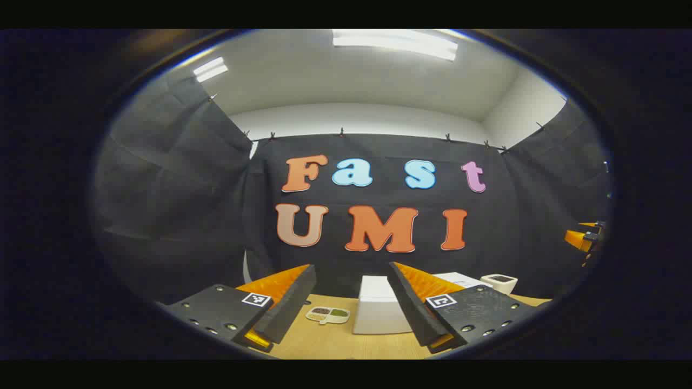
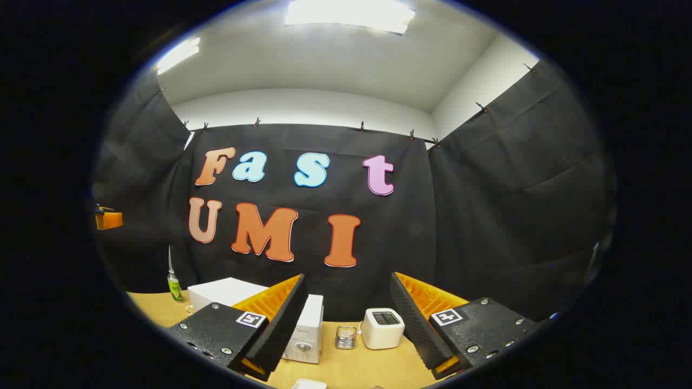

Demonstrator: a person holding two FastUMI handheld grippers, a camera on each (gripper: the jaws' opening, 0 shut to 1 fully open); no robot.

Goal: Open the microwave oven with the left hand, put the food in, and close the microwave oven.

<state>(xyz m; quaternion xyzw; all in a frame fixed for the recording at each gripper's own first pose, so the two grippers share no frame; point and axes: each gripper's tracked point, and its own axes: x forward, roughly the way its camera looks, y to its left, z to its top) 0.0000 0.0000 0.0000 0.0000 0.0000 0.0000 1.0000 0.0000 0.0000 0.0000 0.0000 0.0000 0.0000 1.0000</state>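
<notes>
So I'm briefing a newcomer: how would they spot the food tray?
Find the wooden table, then the white microwave oven on it. The food tray lies flat just left of it: small, white, with dark and green portions.

White microwave oven (image 2: 305, 337), tan wooden table (image 2: 367, 367), perhaps green bottle (image 2: 174, 287).

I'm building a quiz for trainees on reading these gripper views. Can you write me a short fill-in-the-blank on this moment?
1. The left tongs stand ____, with nothing between them.
2. The microwave oven sits on the wooden table with its door ____.
3. In the left gripper view, the food tray lies to the ____ of the microwave oven.
4. The right tongs hold ____.

Missing words: open; closed; left; nothing
</notes>
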